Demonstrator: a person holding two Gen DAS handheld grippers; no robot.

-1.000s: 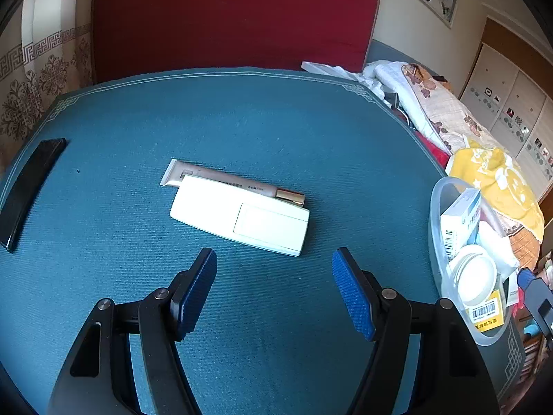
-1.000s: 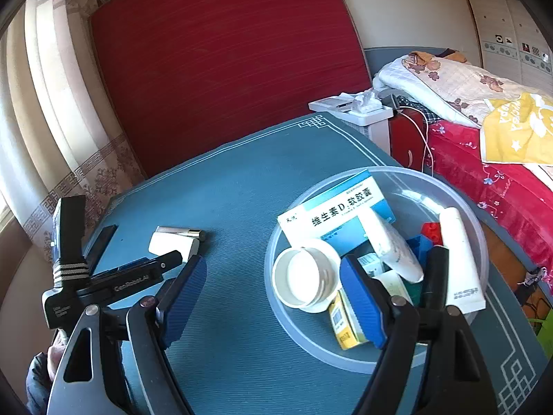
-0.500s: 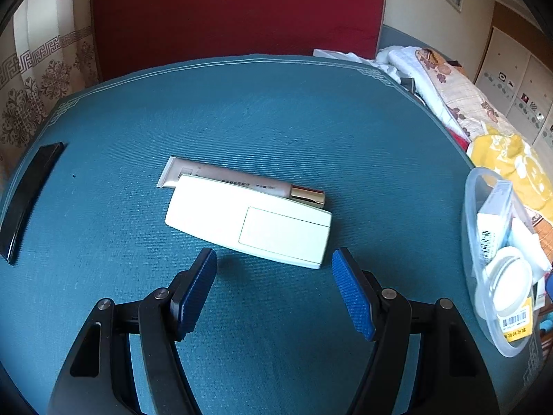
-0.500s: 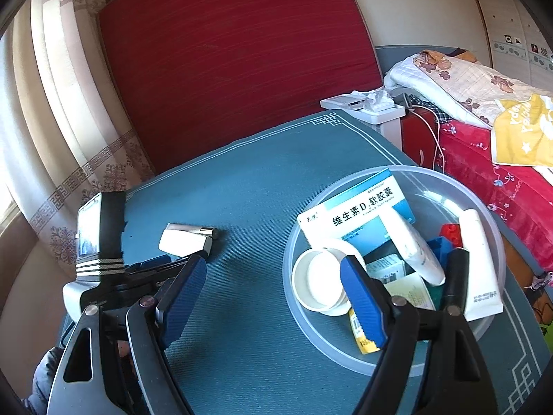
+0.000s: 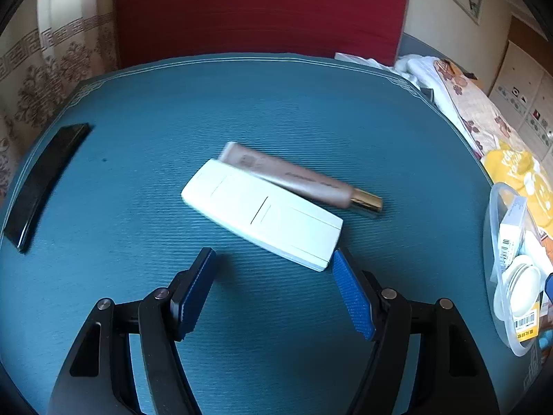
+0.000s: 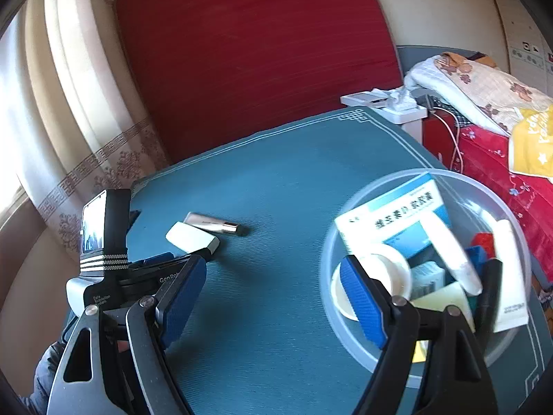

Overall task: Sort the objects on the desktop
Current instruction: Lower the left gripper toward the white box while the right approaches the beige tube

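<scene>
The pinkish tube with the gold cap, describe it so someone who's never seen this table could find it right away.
On the teal tablecloth, near the middle, lies a flat white remote. The pinkish tube lies right behind it along its far edge. Unlike the tubes in the clear bowl, it lies loose on the cloth and has a shiny gold cap.

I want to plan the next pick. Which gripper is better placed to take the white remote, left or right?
Left. The left gripper has open jaws right at the near end of the remote. The right gripper, also open, is over the bowl side, away from the remote.
</scene>
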